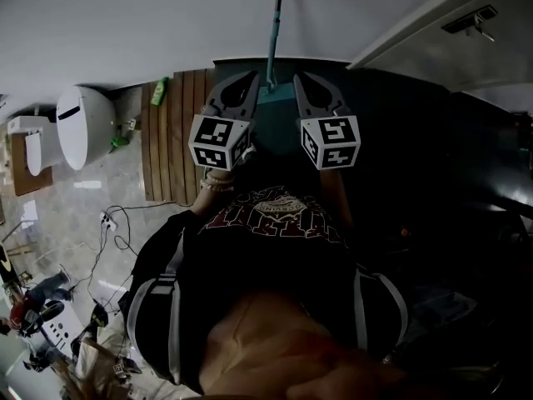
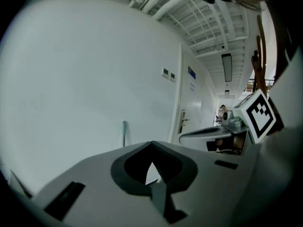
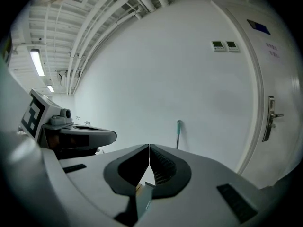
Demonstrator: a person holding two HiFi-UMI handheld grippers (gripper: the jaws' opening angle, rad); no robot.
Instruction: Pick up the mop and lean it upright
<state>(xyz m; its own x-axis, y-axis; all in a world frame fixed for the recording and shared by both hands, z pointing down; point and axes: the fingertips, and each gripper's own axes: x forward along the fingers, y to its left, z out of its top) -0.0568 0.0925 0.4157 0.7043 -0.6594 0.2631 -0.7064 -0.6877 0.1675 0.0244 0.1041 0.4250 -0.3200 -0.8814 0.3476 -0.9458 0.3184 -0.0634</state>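
The mop's teal handle (image 1: 274, 23) stands upright against the white wall, its lower end dropping behind my two grippers in the head view. My left gripper (image 1: 248, 80) and right gripper (image 1: 301, 80) are held side by side just in front of the mop, one on each side of the handle and apart from it. Both are shut with nothing between the jaws. The handle's top shows beyond the closed left gripper (image 2: 151, 144) as a thin pole (image 2: 124, 133). It shows likewise beyond the closed right gripper (image 3: 149, 146), again as a thin pole (image 3: 178, 133).
A white toilet-like fixture (image 1: 83, 127) sits at the left beside a wooden slatted panel (image 1: 175, 136). Cables (image 1: 112, 223) trail over the tiled floor. A dark mat (image 1: 416, 140) lies under me. A white door with a handle (image 3: 270, 117) is right of the mop.
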